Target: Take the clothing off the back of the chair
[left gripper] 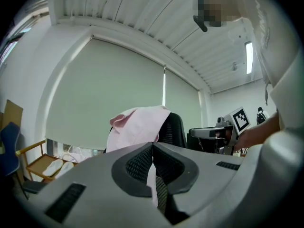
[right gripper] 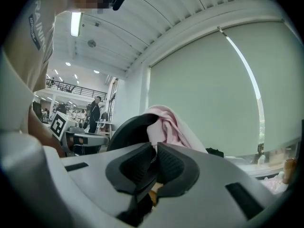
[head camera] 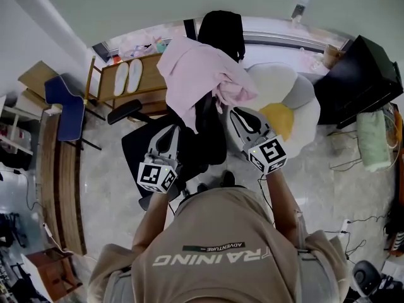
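Both tools are closed and empty. The left tool (left gripper: 153,145) has its jaws meeting at the tips with nothing pinched, and so does the right tool (right gripper: 155,146). The pink garment (head camera: 199,74) lies draped over the back of the black office chair (head camera: 222,33), straight ahead of both tools and apart from them. It hangs lower toward the left tool and is bunched on the right tool's side.

The first risk I see is reaching the cloth with the jaws closed, which would only push it around. A thin fold pinched on one side could slip free, or the garment could slide to the floor. A sideways pull could snag the cloth on the top of the backrest, or make the chair swivel or roll.

The only holder I can make out is a wooden rack (head camera: 150,74), off to the left of the left tool, with a pair of white slippers (head camera: 120,79) lying on it.
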Available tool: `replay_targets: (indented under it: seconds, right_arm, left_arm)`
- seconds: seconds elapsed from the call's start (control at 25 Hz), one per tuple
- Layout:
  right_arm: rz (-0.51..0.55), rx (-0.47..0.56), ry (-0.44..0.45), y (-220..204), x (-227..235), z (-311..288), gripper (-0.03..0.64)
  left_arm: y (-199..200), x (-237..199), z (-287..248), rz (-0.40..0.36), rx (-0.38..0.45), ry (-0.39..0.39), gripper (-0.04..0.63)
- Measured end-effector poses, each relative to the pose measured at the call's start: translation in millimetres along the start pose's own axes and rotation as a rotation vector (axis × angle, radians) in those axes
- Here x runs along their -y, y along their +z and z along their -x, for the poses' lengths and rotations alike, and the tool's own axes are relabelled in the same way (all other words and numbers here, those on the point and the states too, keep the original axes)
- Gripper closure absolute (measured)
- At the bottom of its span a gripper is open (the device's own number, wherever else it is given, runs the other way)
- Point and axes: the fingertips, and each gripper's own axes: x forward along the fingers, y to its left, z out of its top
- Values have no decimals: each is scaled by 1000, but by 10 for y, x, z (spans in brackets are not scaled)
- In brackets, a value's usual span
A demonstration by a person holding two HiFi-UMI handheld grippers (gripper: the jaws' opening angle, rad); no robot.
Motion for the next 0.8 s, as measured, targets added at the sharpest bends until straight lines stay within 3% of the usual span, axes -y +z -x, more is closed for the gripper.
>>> replay_targets:
  seconds: [0.2, 0.28, 0.36, 0.6, 0.8]
  right_arm:
    - [38, 28, 22, 174, 194, -155, 560]
    - [52, 21, 20, 206, 246, -216, 419]
    - [95, 10, 0, 227, 298, -277, 345]
    - [235, -52, -57, 172, 434, -483, 277]
    - [278, -129, -58, 10, 461, -710, 259]
  left_arm:
    - [49, -48, -129, -10, 8, 36, 581]
    - [38, -84, -140, -11, 3, 47, 582]
    - [31, -142, -139, -11, 0, 62, 582]
    - [79, -235, -204, -17, 11, 88, 583]
    - [94, -287, -186, -20, 12, 106, 581]
